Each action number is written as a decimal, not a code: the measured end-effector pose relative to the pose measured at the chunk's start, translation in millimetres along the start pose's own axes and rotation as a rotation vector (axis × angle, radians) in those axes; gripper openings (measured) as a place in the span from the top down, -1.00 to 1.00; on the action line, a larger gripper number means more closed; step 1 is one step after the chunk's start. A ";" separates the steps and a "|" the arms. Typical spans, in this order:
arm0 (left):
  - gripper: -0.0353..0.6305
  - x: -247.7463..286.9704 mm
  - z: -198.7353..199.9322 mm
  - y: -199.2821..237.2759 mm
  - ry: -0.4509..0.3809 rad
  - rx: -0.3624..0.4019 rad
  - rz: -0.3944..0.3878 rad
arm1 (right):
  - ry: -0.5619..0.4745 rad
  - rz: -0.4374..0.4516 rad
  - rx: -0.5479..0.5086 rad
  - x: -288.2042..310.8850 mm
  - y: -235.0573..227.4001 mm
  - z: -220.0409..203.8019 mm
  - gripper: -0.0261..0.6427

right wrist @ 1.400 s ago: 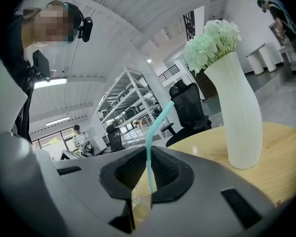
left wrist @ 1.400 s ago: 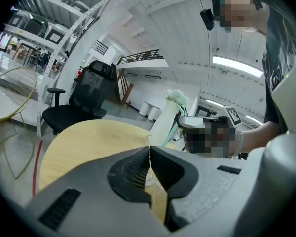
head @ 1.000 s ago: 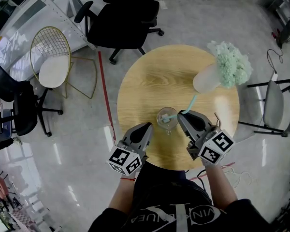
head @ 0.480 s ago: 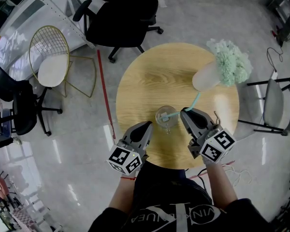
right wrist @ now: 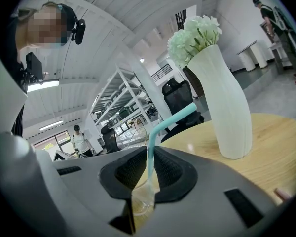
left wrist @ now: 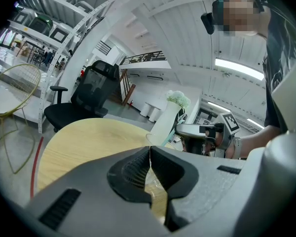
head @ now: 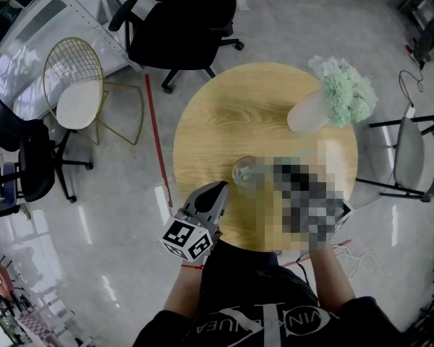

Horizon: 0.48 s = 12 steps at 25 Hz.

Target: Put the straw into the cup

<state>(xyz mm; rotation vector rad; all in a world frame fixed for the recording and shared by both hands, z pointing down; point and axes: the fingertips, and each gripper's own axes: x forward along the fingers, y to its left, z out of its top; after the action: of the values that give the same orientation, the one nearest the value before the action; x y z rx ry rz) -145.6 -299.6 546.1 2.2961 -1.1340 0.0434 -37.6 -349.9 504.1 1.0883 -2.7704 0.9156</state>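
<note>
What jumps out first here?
The teal straw, pinched in the right gripper, reaching the glass cup near the round table's near edge. Behind it stands a white vase of pale green flowers. The left gripper rests shut and empty left of the cup.

The cup (head: 246, 173) stood on the counter (head: 231, 107), near its front edge. The vase (head: 309, 116) stood behind it, to the right. The left hand-held gripper (head: 220, 189) was before the cup and to its left, apart from it. The right hand-held gripper (right wrist: 149, 168) was just right of the cup, with the straw (right wrist: 168, 123) between its jaws. An office chair (head: 184, 27) stood behind the counter.
</note>
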 end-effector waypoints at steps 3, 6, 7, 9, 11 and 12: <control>0.86 -1.6 -0.3 0.0 0.000 -0.002 0.002 | 0.005 -0.002 0.005 -0.1 0.3 -2.0 0.84; 0.86 -1.9 -1.3 0.2 0.000 -0.005 0.003 | 0.014 -0.001 0.010 0.3 -0.4 -5.0 0.84; 0.86 -1.7 -1.8 0.0 0.001 -0.006 0.003 | 0.018 -0.001 0.012 0.3 -0.9 -6.2 0.84; 0.86 -1.3 -3.2 -0.3 0.002 -0.008 0.002 | 0.023 0.000 0.014 0.4 -1.6 -8.5 0.84; 0.86 -1.5 -4.4 -0.7 0.003 -0.010 0.001 | 0.028 0.001 0.017 0.5 -1.7 -10.8 0.83; 0.86 -1.7 -4.8 -1.0 0.003 -0.010 0.000 | 0.032 0.002 0.018 0.5 -1.5 -12.0 0.83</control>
<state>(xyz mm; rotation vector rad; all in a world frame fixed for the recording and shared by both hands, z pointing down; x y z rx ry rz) -145.0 -295.5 549.2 2.2860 -1.1304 0.0408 -39.2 -344.6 514.9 1.0641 -2.7440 0.9517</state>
